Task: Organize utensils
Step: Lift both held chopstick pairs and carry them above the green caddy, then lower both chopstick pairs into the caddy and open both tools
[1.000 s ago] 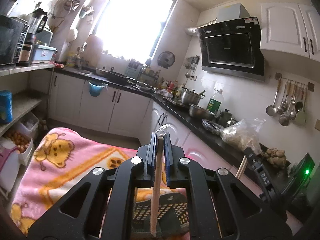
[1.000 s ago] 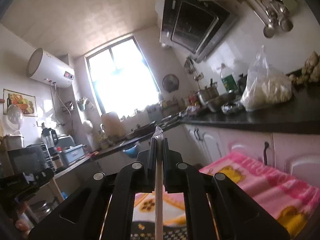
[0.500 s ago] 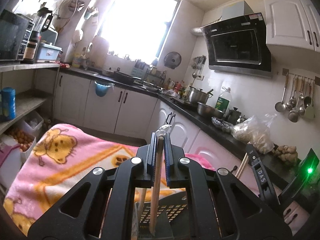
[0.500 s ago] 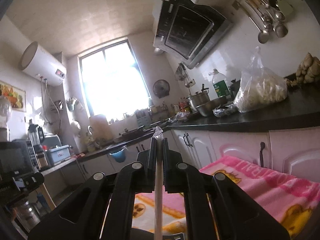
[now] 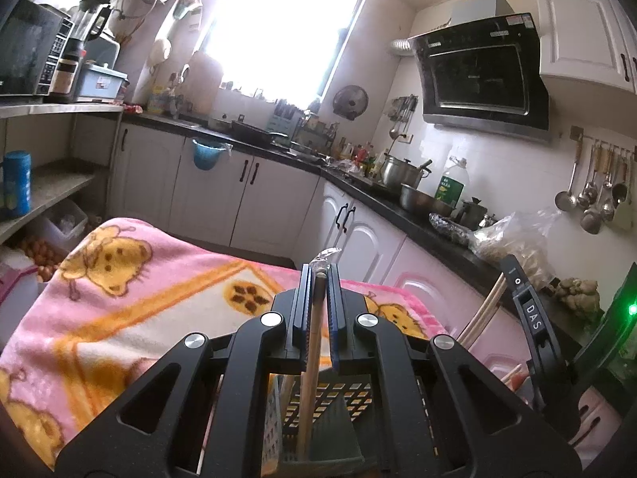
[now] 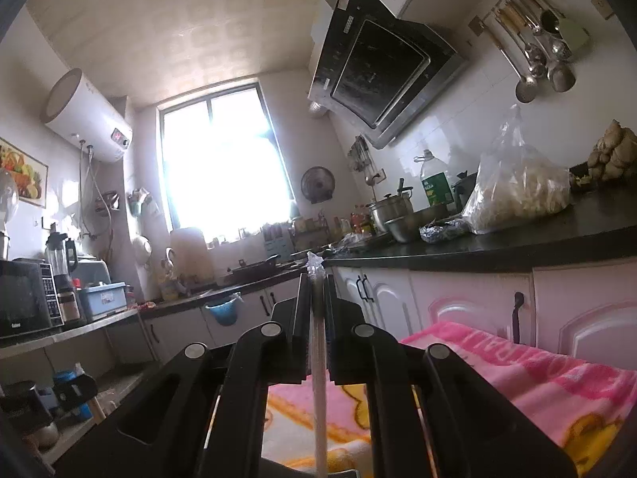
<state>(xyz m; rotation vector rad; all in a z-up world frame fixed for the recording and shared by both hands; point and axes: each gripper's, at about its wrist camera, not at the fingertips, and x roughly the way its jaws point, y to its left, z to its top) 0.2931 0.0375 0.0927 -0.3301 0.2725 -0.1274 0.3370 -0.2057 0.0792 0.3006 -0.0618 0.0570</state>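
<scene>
Two grippers each hold a stick over the basket.

The left gripper (image 5: 318, 275) is closed tight on a long thin wooden chopstick (image 5: 309, 362). The stick points straight down, and its low end sits inside the dark green plastic basket with holes (image 5: 338, 402), right under the gripper. The right gripper (image 6: 317, 279) is pinched on a pale thin chopstick in a clear wrapper (image 6: 319, 390). This one hangs straight down too. I think the left one is nearer the basket, so it should let go first. The pink blanket with yellow bears (image 5: 119, 298) lies underneath.
</scene>
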